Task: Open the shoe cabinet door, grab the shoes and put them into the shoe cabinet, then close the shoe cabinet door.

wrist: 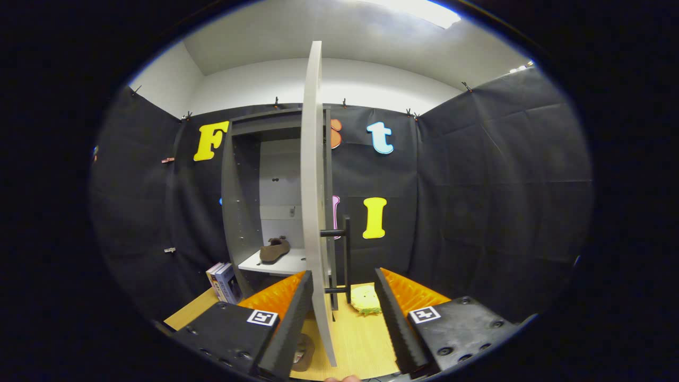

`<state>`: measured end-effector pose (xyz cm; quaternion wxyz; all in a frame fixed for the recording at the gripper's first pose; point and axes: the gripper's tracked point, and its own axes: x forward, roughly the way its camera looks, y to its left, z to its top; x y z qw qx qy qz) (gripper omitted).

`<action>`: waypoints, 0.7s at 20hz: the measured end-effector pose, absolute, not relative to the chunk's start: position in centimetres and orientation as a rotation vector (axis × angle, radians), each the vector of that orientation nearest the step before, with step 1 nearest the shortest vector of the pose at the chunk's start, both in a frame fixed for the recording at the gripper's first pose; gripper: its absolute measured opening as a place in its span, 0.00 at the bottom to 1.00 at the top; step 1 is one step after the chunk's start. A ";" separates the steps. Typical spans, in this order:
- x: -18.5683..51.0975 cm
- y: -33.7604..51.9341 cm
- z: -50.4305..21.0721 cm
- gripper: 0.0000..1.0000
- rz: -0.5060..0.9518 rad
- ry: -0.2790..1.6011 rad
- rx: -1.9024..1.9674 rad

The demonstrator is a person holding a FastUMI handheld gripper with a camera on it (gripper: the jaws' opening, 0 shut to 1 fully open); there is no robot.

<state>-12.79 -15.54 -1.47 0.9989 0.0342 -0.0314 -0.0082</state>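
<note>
The hand-held gripper (342, 302) stands with its two fingers spread wide, the edge of the open cabinet door (314, 201) running up between them, closer to the left finger (290, 318) than to the right finger (395, 318); whether the left finger touches the door cannot be told, and the right one stands apart from it. The door is seen almost edge-on, pale and tall, with a dark bar handle (346, 254) mounted on its right face just beyond the fingertips. Behind the door the shoe cabinet (241, 212) stands open against the black cloth wall, its grey interior exposed. One brown shoe (274, 249) lies on the white shelf (276, 263) inside the cabinet, left of the door's edge. A second brownish object (303, 353) lies on the wooden surface (366, 339) low between the fingers, partly hidden by the left finger; it may be the other shoe, though too little shows to be sure. A yellow-green item (366, 300) rests on the surface to the right of the door, just ahead of the right finger. Two boxes (223, 281) stand upright on the surface beside the cabinet's left foot. A fingertip of the person (342, 379) shows beneath the gripper
</note>
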 end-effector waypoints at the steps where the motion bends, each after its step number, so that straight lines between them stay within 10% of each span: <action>1: -13.3 -14.4 -1.6 0.84 0.016 -0.060 0.064; 4: -14.2 -9.9 -2.4 0.99 0.125 -0.035 0.063; 14: -10.2 2.2 -18.9 0.99 0.284 0.382 0.092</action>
